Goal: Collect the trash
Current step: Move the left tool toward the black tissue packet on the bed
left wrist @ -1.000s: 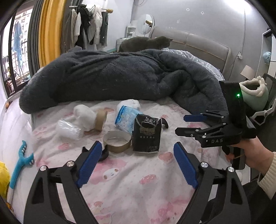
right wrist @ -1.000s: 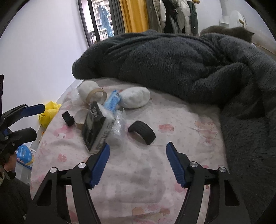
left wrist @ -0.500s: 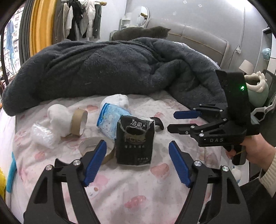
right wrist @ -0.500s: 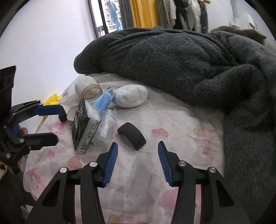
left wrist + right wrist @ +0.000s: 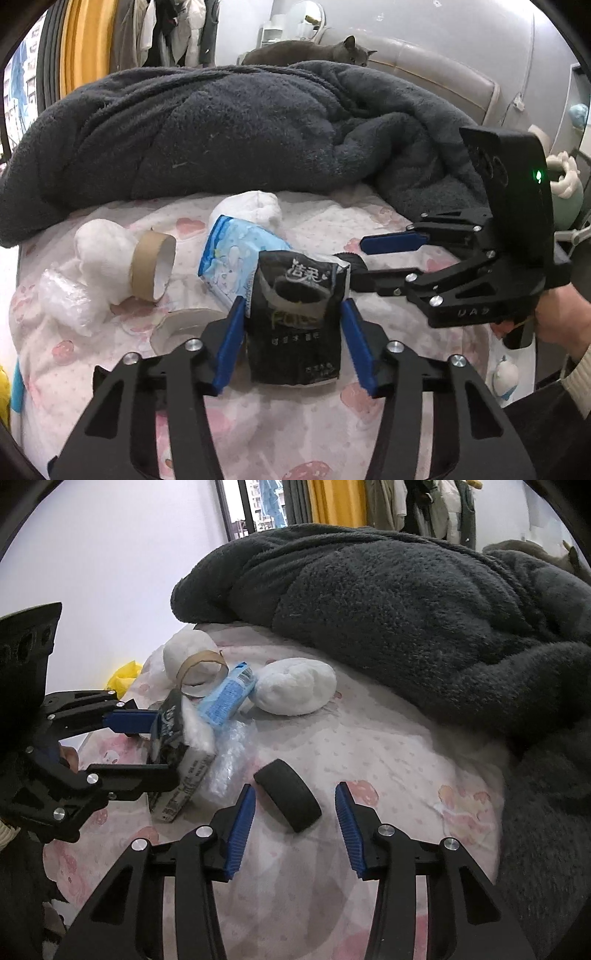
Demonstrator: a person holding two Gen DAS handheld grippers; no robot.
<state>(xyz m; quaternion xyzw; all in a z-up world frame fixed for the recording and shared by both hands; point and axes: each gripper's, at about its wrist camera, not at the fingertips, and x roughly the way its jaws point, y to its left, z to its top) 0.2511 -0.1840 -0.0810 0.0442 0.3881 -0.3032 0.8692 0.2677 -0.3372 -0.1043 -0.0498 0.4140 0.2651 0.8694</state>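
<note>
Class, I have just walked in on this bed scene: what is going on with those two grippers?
A person is collecting trash off a bed with a handheld gripper in each hand. The left gripper is closing around an upright black tissue pack; its pads look to be just meeting the sides. The right gripper is closing around a black ring lying on the sheet, not yet touching it. A cardboard tube, a blue packet and white wads remain.

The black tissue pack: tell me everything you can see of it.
The black tissue pack is a soft, crinkled plastic packet with white lettering, torn open on top. It stands roughly upright on the pink bedsheet, leaning against the blue packet. The left gripper is closing around it, and its blue pads look to be touching both sides.
</note>
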